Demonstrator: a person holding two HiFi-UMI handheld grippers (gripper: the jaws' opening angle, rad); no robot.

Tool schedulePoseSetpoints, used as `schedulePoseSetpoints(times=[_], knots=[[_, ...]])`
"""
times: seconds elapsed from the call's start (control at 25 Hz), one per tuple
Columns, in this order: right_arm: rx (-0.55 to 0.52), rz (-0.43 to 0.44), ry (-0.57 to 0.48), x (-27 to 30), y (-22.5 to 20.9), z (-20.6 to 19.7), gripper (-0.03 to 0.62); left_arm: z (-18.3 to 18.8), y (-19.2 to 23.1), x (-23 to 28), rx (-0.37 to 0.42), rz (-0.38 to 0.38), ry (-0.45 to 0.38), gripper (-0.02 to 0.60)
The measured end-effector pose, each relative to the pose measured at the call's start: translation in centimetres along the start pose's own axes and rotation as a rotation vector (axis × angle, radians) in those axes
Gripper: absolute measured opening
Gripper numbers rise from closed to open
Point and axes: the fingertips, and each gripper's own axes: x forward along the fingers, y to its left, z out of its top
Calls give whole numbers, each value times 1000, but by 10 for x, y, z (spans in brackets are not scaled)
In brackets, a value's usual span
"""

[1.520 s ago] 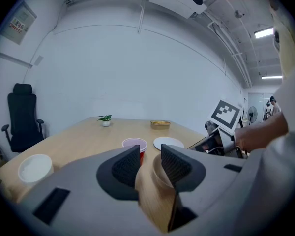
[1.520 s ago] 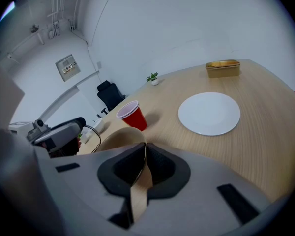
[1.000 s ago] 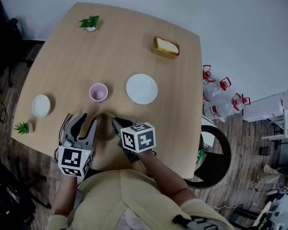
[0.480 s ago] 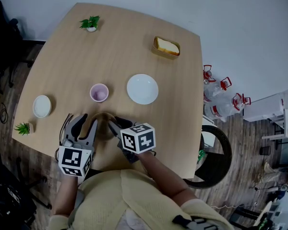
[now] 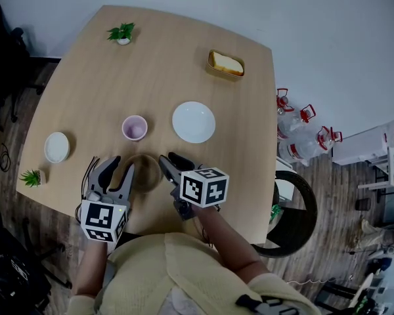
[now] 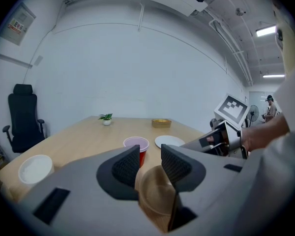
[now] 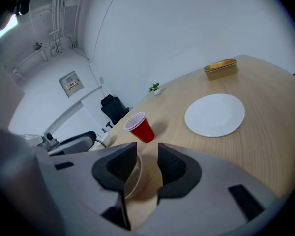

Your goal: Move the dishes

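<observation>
While I watch from the head view, I count two bowls, one plate, one cup, one tray and two small plants on the table (image 5: 85,90).

The brown bowl (image 5: 144,176) sits near the front edge, between my two tongs. The left gripper (image 5: 120,164) has its jaws a little apart and astride the bowl's left rim: in the left gripper view one jaw is outside the wall and the other over the hollow, and I see a gap on both sides of the rim, so nothing is pinched. The right gripper (image 5: 169,157) is also slightly spread. In the right gripper view the bowl's rim runs just beside its left jaw, and the slot between the jaws shows only bare table.

The cup (image 5: 134,128), red outside and pale inside, stands upright just beyond the brown bowl. The white plate (image 5: 194,122) lies to its right, apart from it. The white bowl (image 5: 56,147) sits near the left edge, with one plant (image 5: 31,176) close by at the corner. The second plant (image 5: 121,31) is at the far left, and the tray (image 5: 226,64) with bread at the far right.
</observation>
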Motion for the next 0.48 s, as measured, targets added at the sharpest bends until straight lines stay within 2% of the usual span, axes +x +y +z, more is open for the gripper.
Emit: schedulePoseSetpoints(times=[0.48], knots=[[237,-203,-156,-40,-96,31,130,0,-31,20,72,-92,68,141]])
